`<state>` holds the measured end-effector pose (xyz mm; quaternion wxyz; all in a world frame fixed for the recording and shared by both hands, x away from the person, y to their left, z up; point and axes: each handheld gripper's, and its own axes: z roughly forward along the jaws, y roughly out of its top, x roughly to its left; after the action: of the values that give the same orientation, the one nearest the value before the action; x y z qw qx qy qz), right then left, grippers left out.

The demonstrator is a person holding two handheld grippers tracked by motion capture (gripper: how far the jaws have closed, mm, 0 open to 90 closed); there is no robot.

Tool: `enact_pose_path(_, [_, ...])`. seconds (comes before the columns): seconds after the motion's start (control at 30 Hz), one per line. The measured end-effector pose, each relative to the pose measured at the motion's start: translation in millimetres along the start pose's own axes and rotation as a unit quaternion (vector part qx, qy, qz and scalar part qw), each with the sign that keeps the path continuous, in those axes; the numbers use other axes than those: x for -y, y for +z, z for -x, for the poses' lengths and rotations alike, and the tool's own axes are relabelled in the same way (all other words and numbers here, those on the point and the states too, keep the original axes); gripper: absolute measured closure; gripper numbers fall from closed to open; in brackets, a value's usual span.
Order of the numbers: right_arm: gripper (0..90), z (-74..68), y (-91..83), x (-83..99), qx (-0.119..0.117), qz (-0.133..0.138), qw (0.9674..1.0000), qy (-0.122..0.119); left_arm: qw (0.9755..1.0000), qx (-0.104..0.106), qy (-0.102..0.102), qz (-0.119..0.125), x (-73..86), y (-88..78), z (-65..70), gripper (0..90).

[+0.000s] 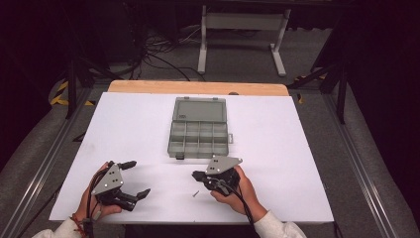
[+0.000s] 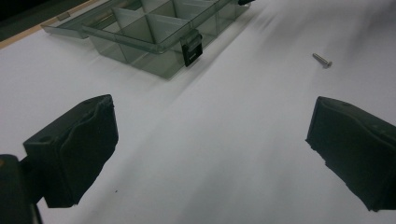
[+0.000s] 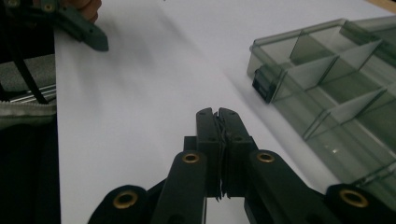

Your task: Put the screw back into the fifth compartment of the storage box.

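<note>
screw (image 1: 196, 194) lower centre, just left of right tongs (image 1: 199, 176) | right tongs closed, empty | left tongs (image 1: 136, 178) wide open, farther

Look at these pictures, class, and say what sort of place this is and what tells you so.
Probably a lab or workshop set up for recording: a white work table on a metal frame, loose cables on the grey floor behind, and hand-held tongs beside a compartment box.

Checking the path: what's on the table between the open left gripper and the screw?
Nothing: bare white table runs from the left gripper to the screw, per the left gripper view.
</note>
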<state>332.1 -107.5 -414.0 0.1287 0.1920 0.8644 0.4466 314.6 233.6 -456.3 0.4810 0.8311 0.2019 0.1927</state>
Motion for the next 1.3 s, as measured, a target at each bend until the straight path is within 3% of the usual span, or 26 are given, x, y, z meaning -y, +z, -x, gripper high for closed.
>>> enact_pose_path(0.2, [88.4, 16.8, 8.0, -23.5, 0.01, 0.021, 0.9997, -0.011, 1.0, -0.003, -0.002, 0.005, -0.1, -0.9, -0.3, 2.7])
enact_pose_path(0.37, [88.4, 31.5, 18.7, -39.3, 0.028, 0.02, 0.9993, -0.018, 1.0, -0.003, -0.002, 0.004, 0.1, -0.9, -1.7, 2.7])
enact_pose_path(0.67, [88.4, 54.6, 47.3, -50.3, 0.032, 0.005, 0.9994, 0.008, 1.0, -0.002, -0.001, 0.004, 0.4, -1.4, -1.9, 2.7])
enact_pose_path(0.77, [88.5, 59.1, 54.9, -50.4, 0.045, -0.002, 0.9989, 0.014, 1.0, 0.003, -0.003, 0.007, 0.7, -1.4, -1.6, 2.7])
enact_pose_path(1.0, [88.4, 67.2, 66.8, -50.4, 0.045, -0.007, 0.9985, 0.031, 1.0, 0.005, -0.001, 0.008, 0.8, -1.5, -1.9, 2.7])
enact_pose_path(1.3, [88.4, 66.6, 83.1, -57.1, 0.044, -0.017, 0.9984, 0.029, 0.9999, 0.007, 0.0, 0.007, 1.0, -1.8, -1.3, 2.7])
